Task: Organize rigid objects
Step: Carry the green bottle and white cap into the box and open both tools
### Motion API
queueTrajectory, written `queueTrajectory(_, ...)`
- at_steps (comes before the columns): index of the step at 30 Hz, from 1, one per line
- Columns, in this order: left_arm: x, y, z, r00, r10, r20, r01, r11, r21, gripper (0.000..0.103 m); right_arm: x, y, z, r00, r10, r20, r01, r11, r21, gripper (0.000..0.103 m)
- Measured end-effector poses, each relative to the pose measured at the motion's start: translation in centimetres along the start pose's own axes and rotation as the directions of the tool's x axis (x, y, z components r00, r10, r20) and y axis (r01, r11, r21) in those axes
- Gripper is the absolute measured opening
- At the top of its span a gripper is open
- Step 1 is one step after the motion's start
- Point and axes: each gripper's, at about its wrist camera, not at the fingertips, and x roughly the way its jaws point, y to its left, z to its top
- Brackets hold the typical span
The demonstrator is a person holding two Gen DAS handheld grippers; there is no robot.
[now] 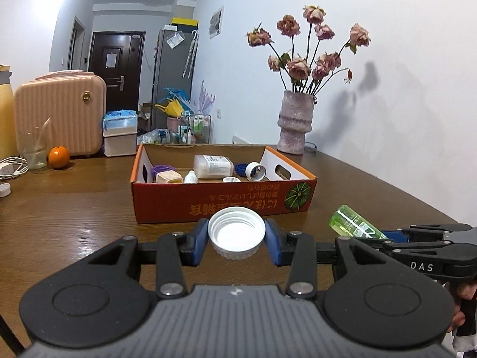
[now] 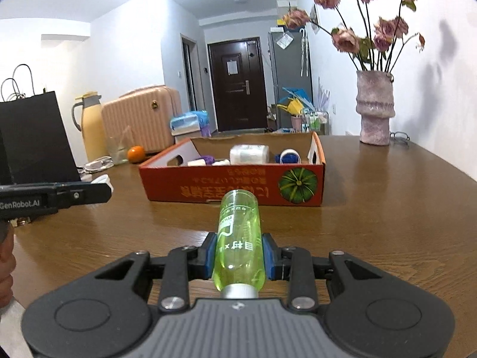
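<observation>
My left gripper (image 1: 236,240) is shut on a white screw lid (image 1: 237,232), its hollow side facing up, held above the wooden table (image 1: 74,208) just short of the orange cardboard box (image 1: 223,201). My right gripper (image 2: 238,256) is shut on a clear green bottle (image 2: 238,238) that points toward the same box (image 2: 232,186). The box holds several small white and blue containers (image 1: 213,165). In the left wrist view the green bottle (image 1: 353,222) and the right gripper's black body show at the right edge.
A pink vase (image 1: 295,122) of dried roses stands behind the box on the right. A glass (image 1: 32,149), an orange (image 1: 58,157), a pink case (image 1: 61,119), a yellow jug (image 2: 91,125) and a black bag (image 2: 32,137) crowd the table's left side.
</observation>
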Motion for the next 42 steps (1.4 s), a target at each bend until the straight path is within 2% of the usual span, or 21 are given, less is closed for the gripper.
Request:
queueTrajectory(8, 0.5, 0.3, 1.7, 0.999, -0.006, 0.038, 0.005, 1.000, 0.030, 0.041, -0.5, 0.0, 2.9, 0.999, 0.003, 0.050, -0.001, 0.999, -0.055, 0.030)
queueTrajectory(15, 6.5, 1.0, 6.8, 0.999, -0.044, 0.027, 0.042, 0.996, 0.082, 0.041, 3.7, -1.6, 9.9, 0.996, 0.050, 0.071, -0.041, 0.991, -0.125, 0.030)
queueTrajectory(20, 13.8, 2.0, 9.5, 0.996, -0.056, -0.062, 0.061, 0.994, 0.090, 0.041, 10.8, -3.1, 14.5, 0.995, 0.096, -0.029, -0.099, 0.984, -0.150, 0.030)
queueTrajectory(23, 18.5, 2.6, 10.5, 0.991, -0.044, -0.126, 0.057, 0.994, 0.098, 0.041, 15.8, -3.7, 15.9, 0.991, 0.072, -0.113, -0.091, 0.979, -0.180, 0.030)
queueTrajectory(25, 21.4, 2.7, 10.9, 0.988, -0.020, -0.156, 0.042, 0.990, 0.138, 0.041, 18.9, -4.2, 16.3, 0.984, 0.048, -0.172, -0.082, 0.978, -0.192, 0.030)
queueTrajectory(30, 26.8, 3.0, 10.5, 0.973, 0.004, -0.232, 0.043, 0.979, 0.198, 0.041, 25.7, -4.8, 16.3, 0.952, -0.026, -0.305, -0.061, 0.961, -0.271, 0.030)
queueTrajectory(34, 29.5, 3.5, 9.9, 0.959, 0.010, -0.283, 0.052, 0.977, 0.209, 0.041, 28.6, -5.1, 16.2, 0.928, -0.064, -0.367, -0.058, 0.948, -0.312, 0.030)
queueTrajectory(39, 31.1, 5.0, 9.4, 0.942, 0.009, -0.334, 0.045, 0.987, 0.154, 0.041, 30.4, -5.6, 16.6, 0.919, -0.067, -0.387, -0.063, 0.947, -0.315, 0.030)
queueTrajectory(42, 31.6, 5.8, 9.5, 0.933, -0.018, -0.359, 0.055, 0.994, 0.094, 0.044, 30.9, -6.0, 16.1, 0.913, -0.061, -0.403, -0.072, 0.949, -0.307, 0.027)
